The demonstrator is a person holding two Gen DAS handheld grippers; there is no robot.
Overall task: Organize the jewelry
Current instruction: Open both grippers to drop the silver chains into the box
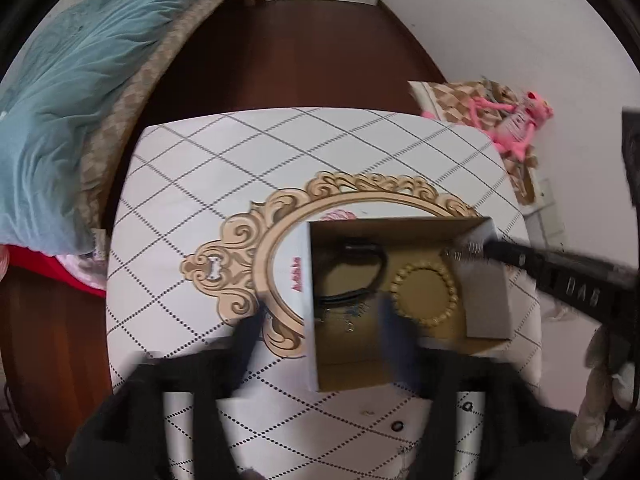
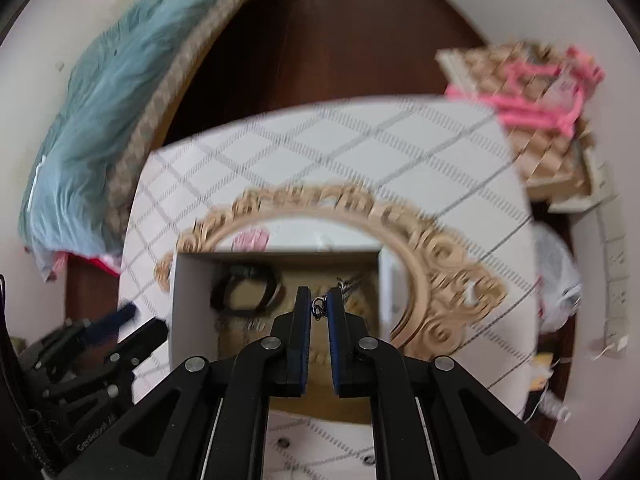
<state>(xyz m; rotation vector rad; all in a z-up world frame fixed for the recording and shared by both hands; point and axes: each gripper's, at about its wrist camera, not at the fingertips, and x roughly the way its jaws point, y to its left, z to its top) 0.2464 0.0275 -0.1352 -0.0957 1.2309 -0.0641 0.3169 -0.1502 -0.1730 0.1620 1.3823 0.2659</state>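
An open cardboard box (image 1: 308,304) stands on a gold ornate mirror frame (image 1: 240,256). Inside lie a black bracelet (image 1: 352,272), a gold beaded bracelet (image 1: 426,292) and a thin chain (image 1: 340,318). My left gripper (image 1: 320,316) hangs open over the box's left wall, one finger outside and one inside, with nothing pressed between the pads. My right gripper (image 2: 319,296) is shut on a thin metal chain (image 2: 319,312) above the box (image 2: 192,280), beside the black bracelet (image 2: 244,292). In the left wrist view the right gripper (image 1: 486,246) reaches in from the right, chain (image 1: 464,250) at its tip.
The box and mirror lie on a table with a white diamond-pattern cloth (image 1: 240,152). A bed with a teal blanket (image 1: 60,100) runs along the left. A pink plush toy (image 1: 516,128) lies on a patterned box at the right, by the wall. Dark wooden floor (image 1: 300,52) lies beyond.
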